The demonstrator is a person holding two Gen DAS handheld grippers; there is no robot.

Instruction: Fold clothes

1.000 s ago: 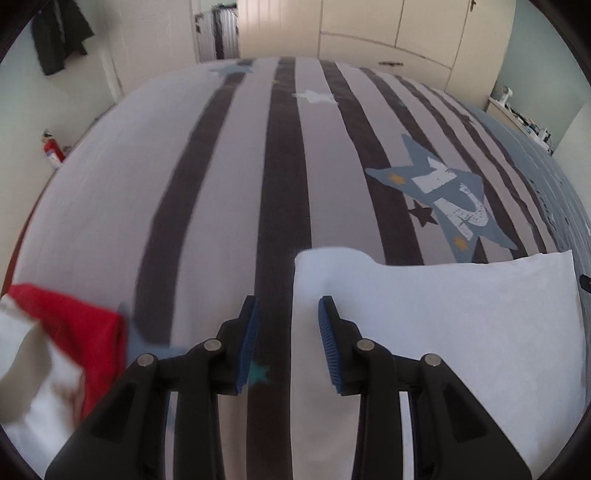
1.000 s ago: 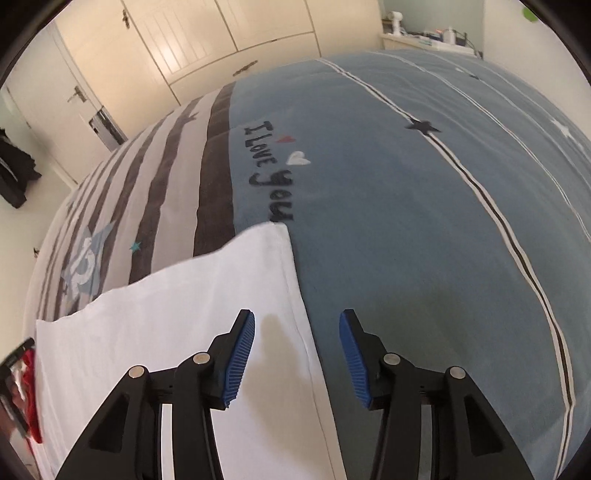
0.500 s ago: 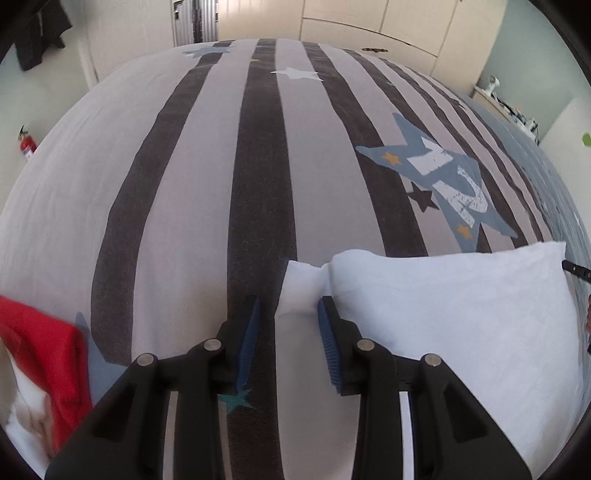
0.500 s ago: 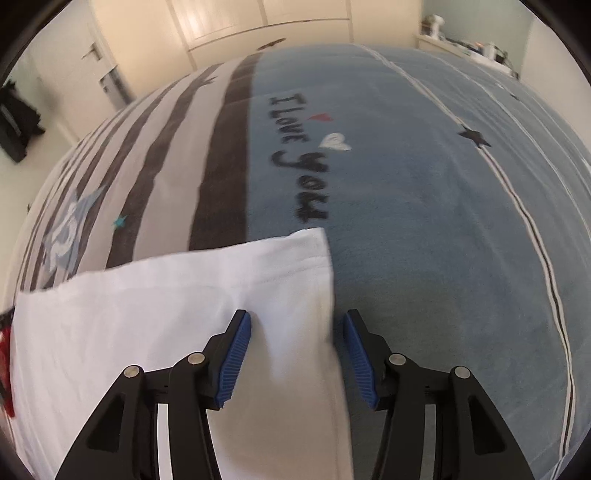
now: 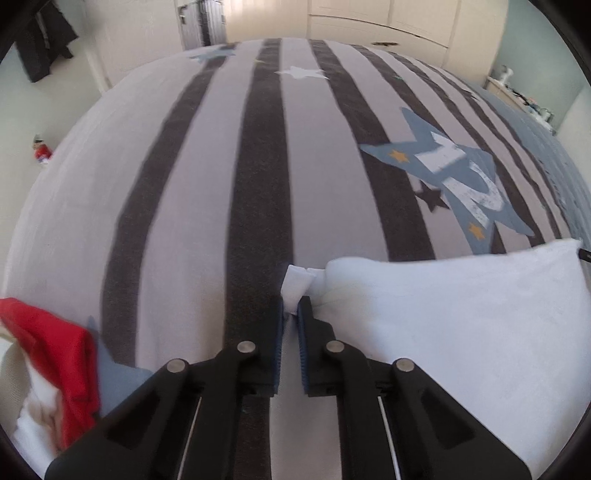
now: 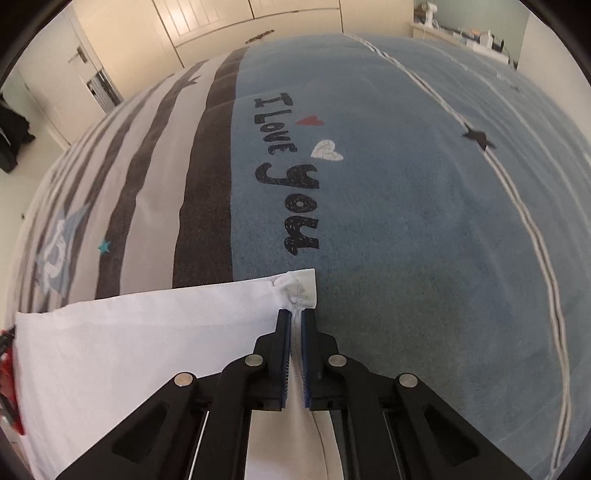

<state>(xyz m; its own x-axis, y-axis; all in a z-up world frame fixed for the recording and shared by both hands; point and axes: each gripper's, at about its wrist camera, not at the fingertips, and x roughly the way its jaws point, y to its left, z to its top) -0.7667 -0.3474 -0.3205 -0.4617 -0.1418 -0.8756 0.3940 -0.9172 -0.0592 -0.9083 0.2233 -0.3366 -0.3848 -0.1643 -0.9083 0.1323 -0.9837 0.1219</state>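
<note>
A white garment (image 5: pixel 461 325) lies spread on the bed, its far edge running across both wrist views. My left gripper (image 5: pixel 291 308) is shut on the garment's far left corner, a small bunched tab of white cloth poking out past the blue pads. My right gripper (image 6: pixel 294 317) is shut on the white garment (image 6: pixel 140 343) at its far right corner, the cloth puckered just beyond the fingertips. Both grippers point steeply down at the bed.
The bed cover (image 5: pixel 207 192) is grey with dark stripes and star prints on the left and blue (image 6: pixel 424 229) with "I love you" lettering on the right. A red and white garment (image 5: pixel 55 354) lies bunched at the near left. Wardrobe doors (image 6: pixel 207 22) stand beyond the bed.
Both grippers closed: the left pinched the garment's left corner, the right pinched the right corner. The cloth now bunches at each grip. The right gripper shifted slightly toward the corner.
</note>
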